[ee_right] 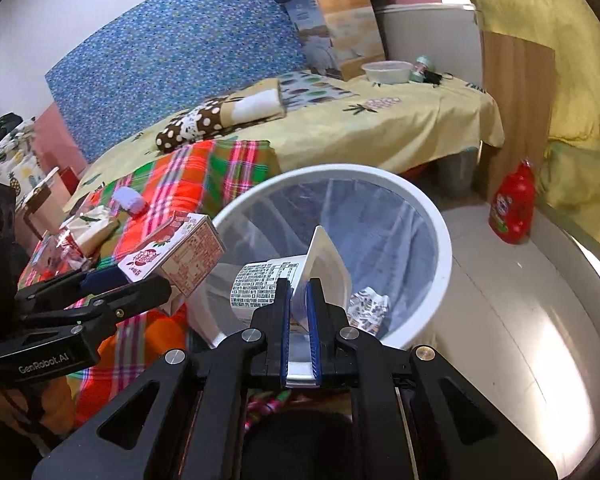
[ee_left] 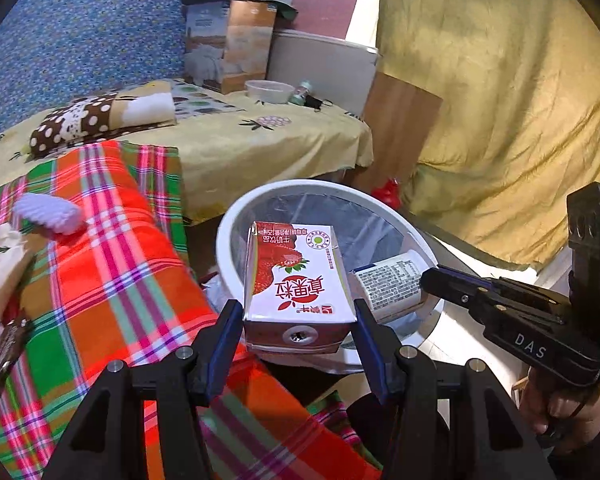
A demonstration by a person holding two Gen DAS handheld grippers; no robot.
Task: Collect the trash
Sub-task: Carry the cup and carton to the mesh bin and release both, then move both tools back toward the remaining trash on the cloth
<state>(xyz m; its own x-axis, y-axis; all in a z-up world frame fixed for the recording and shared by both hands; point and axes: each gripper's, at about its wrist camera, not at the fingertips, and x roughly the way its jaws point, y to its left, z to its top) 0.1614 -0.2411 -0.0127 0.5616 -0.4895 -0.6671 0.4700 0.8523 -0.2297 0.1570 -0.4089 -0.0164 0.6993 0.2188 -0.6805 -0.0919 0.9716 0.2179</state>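
In bin (ee_right: 440,240), crumpled wrapper (ee_right: 370,308)

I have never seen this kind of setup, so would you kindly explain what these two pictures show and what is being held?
There is no robot: a person holds two handheld grippers, each with a fisheye camera looking along its fingers. The left-hand picture is from the left gripper, which clamps a strawberry milk carton above a white lined bin. The right-hand picture is from the right gripper, shut on a white yogurt cup over that bin. Beside the bin lies a plaid blanket with more wrappers.
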